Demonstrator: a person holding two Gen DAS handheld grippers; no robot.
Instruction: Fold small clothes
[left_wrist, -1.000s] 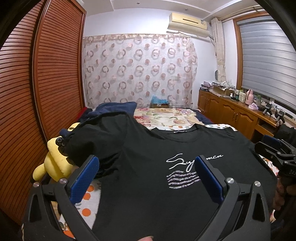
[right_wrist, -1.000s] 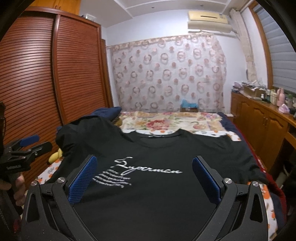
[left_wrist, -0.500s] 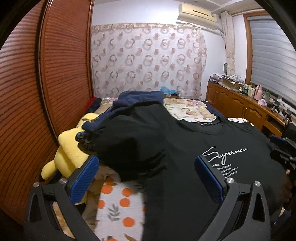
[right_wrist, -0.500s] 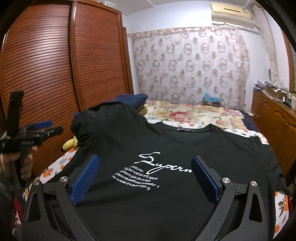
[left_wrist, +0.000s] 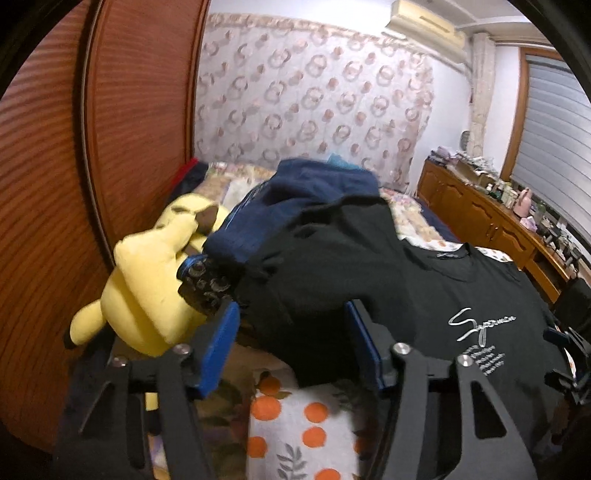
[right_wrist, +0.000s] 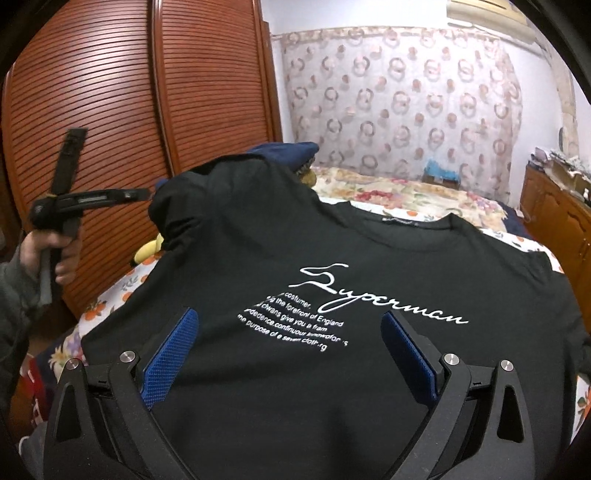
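A black T-shirt with white "Superman" lettering lies spread face up on the bed. Its left sleeve is bunched up over a pile of clothes. My left gripper is open, with the sleeve's lower edge between its blue pads. My right gripper is open and empty, low over the shirt's chest print. The left gripper also shows in the right wrist view, held at the shirt's left side.
A yellow plush toy and a navy garment lie by the sleeve. A bedsheet with orange dots lies under the shirt. A wooden wardrobe stands to the left, a wooden counter to the right.
My left gripper has swung left from over the chest print to the bunched sleeve and its jaws have narrowed. My right gripper has moved closer over the print.
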